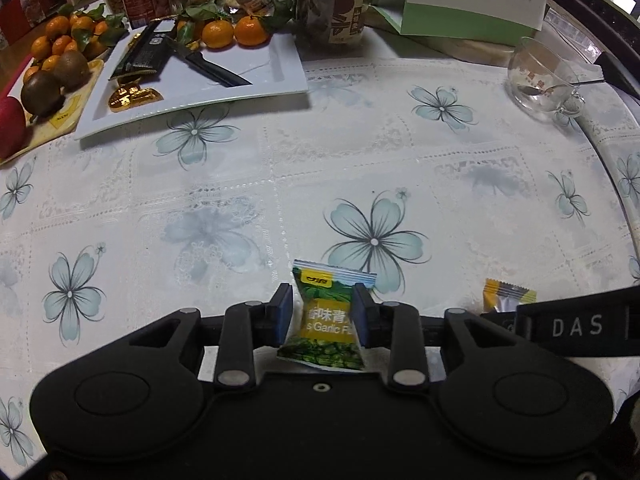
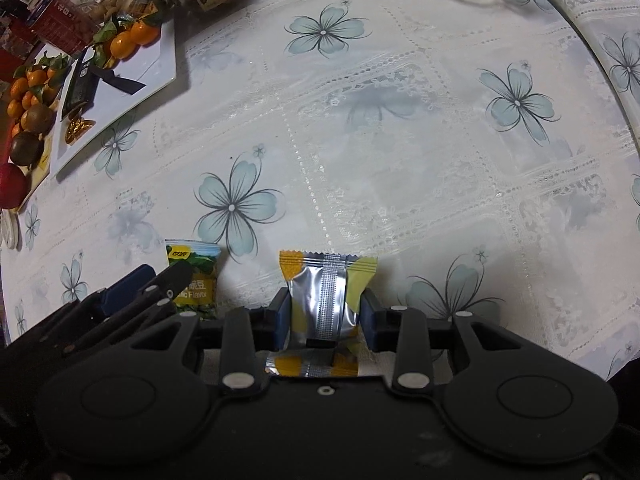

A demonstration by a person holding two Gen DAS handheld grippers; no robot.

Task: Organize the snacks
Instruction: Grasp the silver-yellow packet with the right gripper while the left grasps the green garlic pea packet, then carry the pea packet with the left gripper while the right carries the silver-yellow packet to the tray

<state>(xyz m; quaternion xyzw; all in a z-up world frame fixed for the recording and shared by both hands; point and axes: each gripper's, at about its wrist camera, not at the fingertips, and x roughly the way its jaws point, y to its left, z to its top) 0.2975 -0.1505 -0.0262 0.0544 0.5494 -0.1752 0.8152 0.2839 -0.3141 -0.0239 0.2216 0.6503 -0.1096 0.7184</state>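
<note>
A green garlic-flavour pea packet (image 1: 326, 320) lies on the flowered tablecloth (image 1: 400, 152). My left gripper (image 1: 322, 294) is open around it: the right pad is at its edge and a thin gap shows beside the left pad. The right wrist view shows that packet (image 2: 194, 280) beside the left gripper (image 2: 154, 278). My right gripper (image 2: 324, 304) is shut on a silver and yellow snack packet (image 2: 324, 292), held just above the cloth. That packet's top corner (image 1: 506, 294) peeks out in the left wrist view.
A white plate (image 1: 240, 92) at the far left carries a black packet (image 1: 144, 50), a black knife (image 1: 212, 68) and gold-wrapped pieces (image 1: 134, 96). Tangerines (image 1: 234, 32), kiwis (image 1: 56, 80), jars and boxes crowd the back. A glass cup (image 1: 544, 80) with a spoon stands far right.
</note>
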